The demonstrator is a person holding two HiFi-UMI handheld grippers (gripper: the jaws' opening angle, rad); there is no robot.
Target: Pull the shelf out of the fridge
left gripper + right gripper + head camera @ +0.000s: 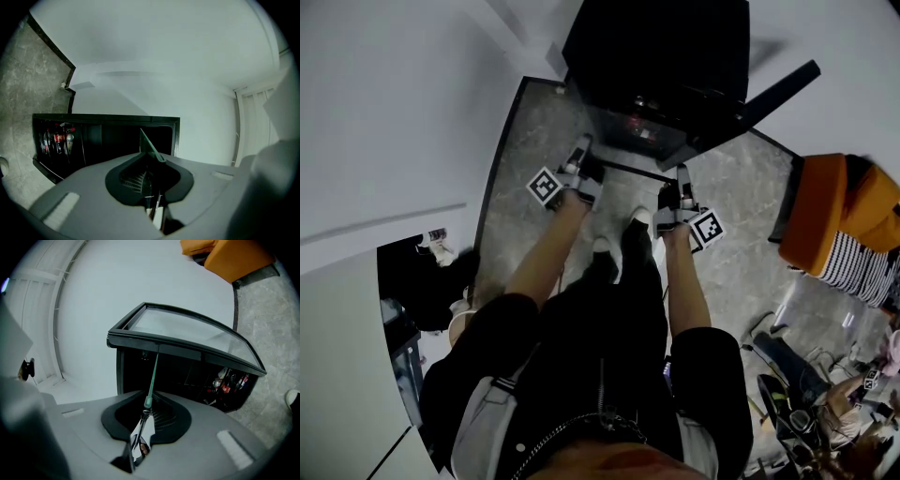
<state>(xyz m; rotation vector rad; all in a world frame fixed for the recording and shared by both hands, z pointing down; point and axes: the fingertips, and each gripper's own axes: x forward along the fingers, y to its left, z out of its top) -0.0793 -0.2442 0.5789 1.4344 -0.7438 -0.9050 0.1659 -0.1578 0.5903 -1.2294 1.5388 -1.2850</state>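
Note:
A black mini fridge (656,56) stands open on the stone floor ahead of me, its door (778,94) swung out to the right. A clear glass shelf (633,171) hangs level in front of the opening, between my two grippers. My left gripper (581,157) is shut on the shelf's left edge and my right gripper (682,183) on its right edge. In the left gripper view the greenish glass edge (151,147) runs out from the closed left gripper (152,187) toward the fridge (103,136). In the right gripper view the shelf edge (153,376) is a thin green line leaving the right gripper (144,417).
Bottles (58,138) stand in the fridge door rack (229,380). An orange seat (834,206) with striped cloth (862,272) is at the right. A white wall (384,122) runs along the left. My shoes (619,244) are just below the shelf.

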